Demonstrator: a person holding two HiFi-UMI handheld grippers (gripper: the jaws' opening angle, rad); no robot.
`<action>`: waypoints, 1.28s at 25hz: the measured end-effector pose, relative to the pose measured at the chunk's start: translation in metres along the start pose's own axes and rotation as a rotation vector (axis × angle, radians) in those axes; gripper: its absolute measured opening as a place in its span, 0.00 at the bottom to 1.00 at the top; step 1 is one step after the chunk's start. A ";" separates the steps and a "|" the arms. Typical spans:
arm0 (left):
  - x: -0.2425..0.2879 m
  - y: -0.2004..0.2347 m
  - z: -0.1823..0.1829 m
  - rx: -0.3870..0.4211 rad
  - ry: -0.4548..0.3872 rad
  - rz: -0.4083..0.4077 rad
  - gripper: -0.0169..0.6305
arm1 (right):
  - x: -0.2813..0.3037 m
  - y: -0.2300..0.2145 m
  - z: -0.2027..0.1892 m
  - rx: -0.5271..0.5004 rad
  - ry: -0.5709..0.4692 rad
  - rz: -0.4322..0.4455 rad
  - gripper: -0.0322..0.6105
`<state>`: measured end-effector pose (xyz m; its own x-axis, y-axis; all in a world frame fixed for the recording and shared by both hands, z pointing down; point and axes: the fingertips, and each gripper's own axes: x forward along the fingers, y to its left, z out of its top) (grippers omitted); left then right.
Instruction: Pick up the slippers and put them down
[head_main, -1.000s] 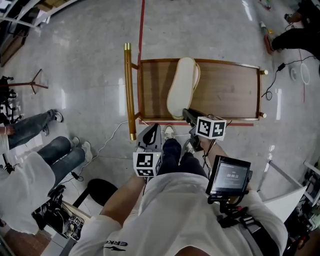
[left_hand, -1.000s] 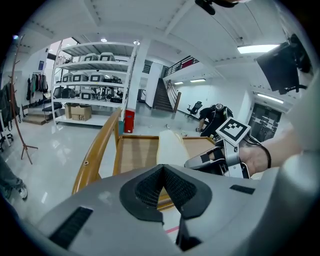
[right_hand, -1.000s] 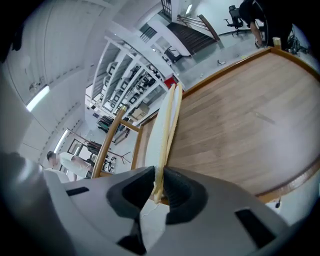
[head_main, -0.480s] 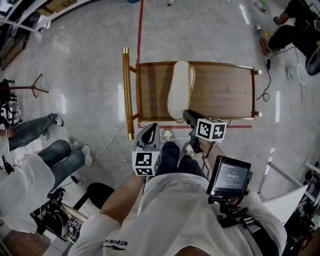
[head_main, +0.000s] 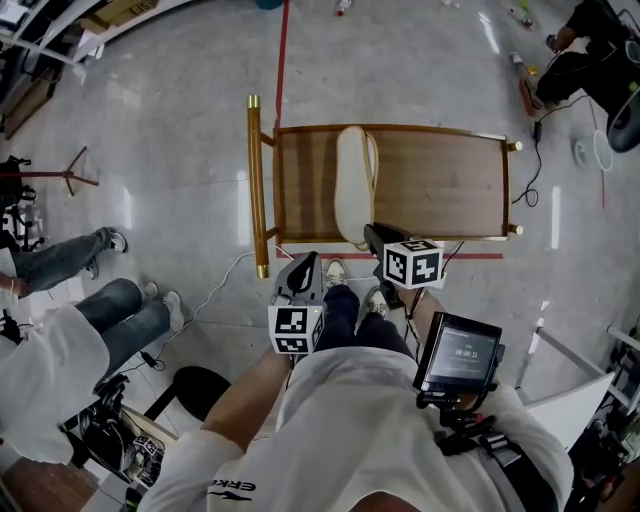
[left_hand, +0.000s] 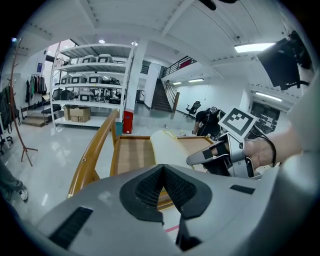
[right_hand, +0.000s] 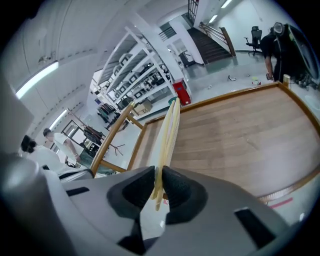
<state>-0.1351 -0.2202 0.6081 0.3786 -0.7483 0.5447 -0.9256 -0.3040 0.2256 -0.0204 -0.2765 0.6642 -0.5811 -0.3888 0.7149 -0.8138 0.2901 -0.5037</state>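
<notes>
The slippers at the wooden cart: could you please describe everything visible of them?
The slippers are a cream pair, thin and flat, pressed together, seemingly soft fabric. The right gripper is shut on their near end, holding them stretched away from it over the left part of the wooden cart. Whether their far end touches it cannot be told.

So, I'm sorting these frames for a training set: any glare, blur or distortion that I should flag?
Head view: sharp, edges bowed, white lamp glare on the polished floor. Left gripper view: strong fisheye, the shelves curve, corners black. Right gripper view: same bending, slippers crisp, ceiling lamp blown out.
</notes>
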 end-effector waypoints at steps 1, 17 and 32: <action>0.001 0.001 -0.002 -0.001 0.003 -0.001 0.03 | 0.001 0.002 0.001 -0.010 0.003 -0.003 0.13; 0.110 -0.006 -0.048 0.126 0.194 -0.211 0.03 | 0.015 0.020 0.006 -0.061 0.018 0.026 0.14; 0.118 -0.018 -0.068 0.173 0.244 -0.277 0.03 | 0.043 0.035 0.003 -0.115 0.086 0.049 0.36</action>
<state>-0.0736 -0.2632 0.7233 0.5844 -0.4685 0.6625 -0.7673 -0.5848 0.2632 -0.0741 -0.2859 0.6753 -0.6129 -0.2971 0.7321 -0.7749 0.4069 -0.4836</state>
